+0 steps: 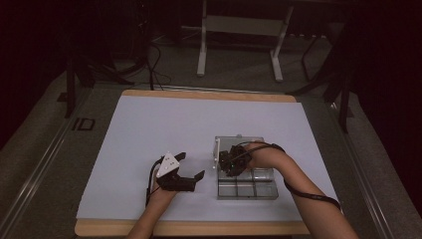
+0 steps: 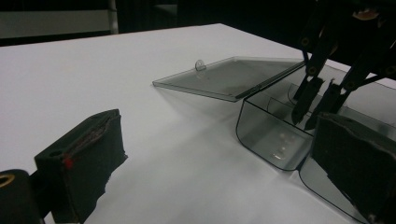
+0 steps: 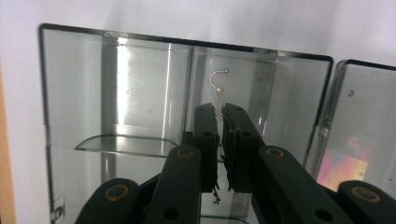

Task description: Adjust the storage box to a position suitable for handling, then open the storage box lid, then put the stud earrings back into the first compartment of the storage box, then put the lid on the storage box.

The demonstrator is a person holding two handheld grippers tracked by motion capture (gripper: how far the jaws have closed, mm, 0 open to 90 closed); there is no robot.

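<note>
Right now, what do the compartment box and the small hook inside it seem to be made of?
The compartment box looks like clear, smoke-tinted hard plastic with a glossy finish: the white surface shows through its walls, and bright reflections streak them. The small hook looks like thin metal wire with a pale bead at its end, possibly an earring; too small to be sure.

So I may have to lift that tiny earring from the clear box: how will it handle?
The earring looks very light, a thin wire hook with a small bead, so it could easily bend or slip. On the box's smooth floor it would probably slide or skid if the right gripper's fingers nudged it.
</note>
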